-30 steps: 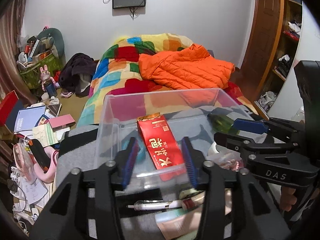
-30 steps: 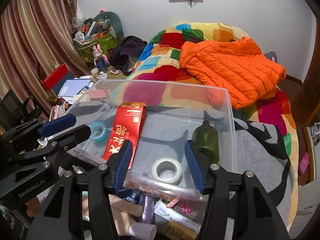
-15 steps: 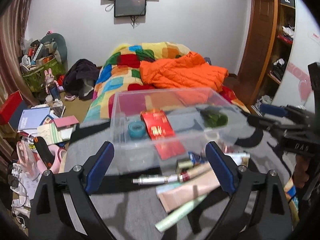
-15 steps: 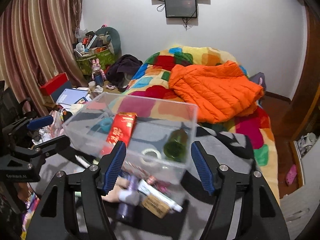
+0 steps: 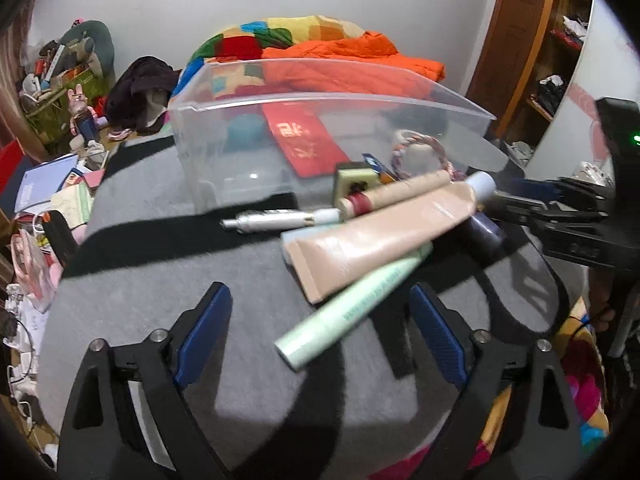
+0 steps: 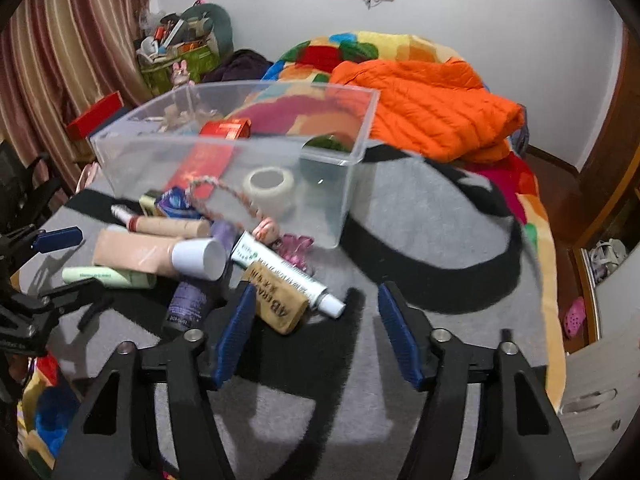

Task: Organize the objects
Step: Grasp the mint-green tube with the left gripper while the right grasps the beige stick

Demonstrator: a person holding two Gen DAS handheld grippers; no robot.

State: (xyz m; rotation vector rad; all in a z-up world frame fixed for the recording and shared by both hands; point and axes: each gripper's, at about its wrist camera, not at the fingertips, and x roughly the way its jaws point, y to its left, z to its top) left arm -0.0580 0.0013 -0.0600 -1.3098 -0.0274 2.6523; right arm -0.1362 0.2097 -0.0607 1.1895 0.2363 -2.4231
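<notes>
Hovering low over the grey blanket [image 5: 168,264], the left gripper [image 5: 320,332] has its blue-padded jaws spread wide with nothing pressed between them; they have just been closing a little after opening far wider than a second ago, when they flanked the near wall of the clear plastic bin [image 5: 248,168]. Since then both views have pulled back from the bin and dipped toward the loose pile in front of it, so the pile now fills the middle of each picture. In the left view the pale green tube [image 5: 352,312] lies with its lower end between the open jaws, untouched, under the beige tube [image 5: 380,236], with a silver pen-like stick [image 5: 276,220] just beside the bin wall. The right gripper [image 6: 316,332] is also open and empty, its jaws having just been narrowing; a second ago they framed the roll of white tape [image 6: 269,186] through the bin wall, and now they stand in front of the pile, the left pad just beside a tan packet [image 6: 276,300] and near the capped end of a white tube with green print [image 6: 280,270]. A purple bottle [image 6: 188,304] lies to the left of that. Inside the bin rest the red envelope [image 5: 308,144], a teal tape roll [image 5: 244,130], the white tape and a dark green bottle [image 6: 326,144].
</notes>
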